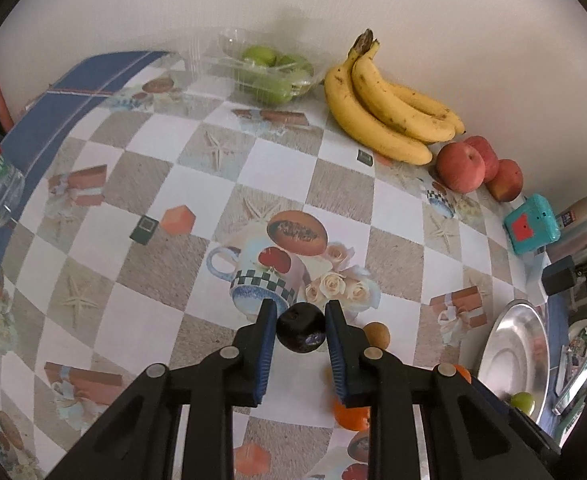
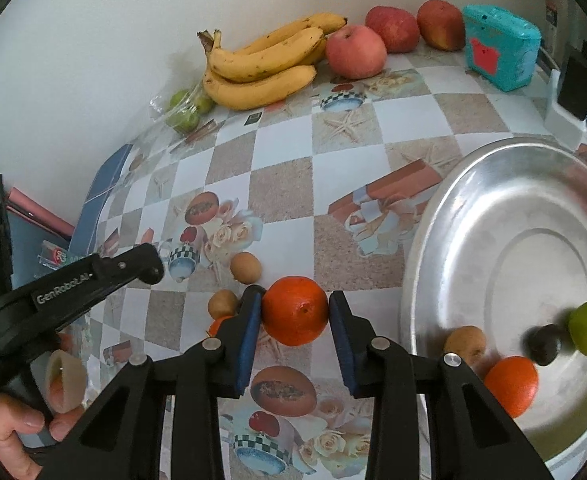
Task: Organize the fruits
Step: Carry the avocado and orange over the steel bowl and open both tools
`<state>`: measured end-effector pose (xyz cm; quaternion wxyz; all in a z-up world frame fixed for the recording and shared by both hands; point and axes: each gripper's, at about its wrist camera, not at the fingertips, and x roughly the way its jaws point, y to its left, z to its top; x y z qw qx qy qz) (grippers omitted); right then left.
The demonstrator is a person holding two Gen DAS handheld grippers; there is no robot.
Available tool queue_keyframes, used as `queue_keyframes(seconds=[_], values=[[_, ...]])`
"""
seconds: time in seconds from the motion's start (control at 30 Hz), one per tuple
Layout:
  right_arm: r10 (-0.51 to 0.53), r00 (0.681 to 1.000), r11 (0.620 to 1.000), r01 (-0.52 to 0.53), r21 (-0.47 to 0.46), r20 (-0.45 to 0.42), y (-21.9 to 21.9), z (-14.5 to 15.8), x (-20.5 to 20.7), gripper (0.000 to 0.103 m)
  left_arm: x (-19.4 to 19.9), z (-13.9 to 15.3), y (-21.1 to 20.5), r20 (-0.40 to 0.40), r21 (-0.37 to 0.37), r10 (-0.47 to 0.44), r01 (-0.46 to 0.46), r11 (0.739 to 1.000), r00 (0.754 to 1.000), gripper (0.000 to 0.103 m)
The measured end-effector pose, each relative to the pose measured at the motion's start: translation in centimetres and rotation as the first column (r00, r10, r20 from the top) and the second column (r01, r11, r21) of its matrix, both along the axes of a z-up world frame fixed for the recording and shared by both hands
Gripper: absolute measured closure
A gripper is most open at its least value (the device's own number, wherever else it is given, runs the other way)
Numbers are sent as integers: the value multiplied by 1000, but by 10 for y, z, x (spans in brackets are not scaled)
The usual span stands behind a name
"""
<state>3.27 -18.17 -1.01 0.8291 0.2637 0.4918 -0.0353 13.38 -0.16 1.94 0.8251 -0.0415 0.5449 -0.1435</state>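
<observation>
Two tools each gripped fruit above the checked surface [image 2: 281, 184]: the left tool [image 1: 300, 330] pinched a small, dark, stickered plum [image 1: 300, 333], the right tool [image 2: 295, 312] a glossy orange [image 2: 295, 310].

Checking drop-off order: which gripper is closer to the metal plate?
Right. The right gripper, holding an orange, sits just beside the metal plate rim. The left gripper, holding a dark fruit, is further from it.
</observation>
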Motion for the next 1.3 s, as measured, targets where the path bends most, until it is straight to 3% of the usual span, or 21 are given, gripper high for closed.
queue_keyframes(seconds=[0.37,0.77,1.0,1.3], values=[[-74,997,997,74,-14,11,-28,17,-18,67,-14,15,-15,30,12,-30,30,999,999,76],[-283,959,959,283,4,-14,-97,15,-59,67,-50,20,-76,55,11,-203,203,979,978,76],[-367,930,930,367,-17,-30,-123,13,-76,67,-78,17,-121,82,33,-331,330,944,940,76],[-394,919,919,393,-29,-37,-135,4,-81,67,-116,2,-171,155,91,-485,476,874,861,76]])
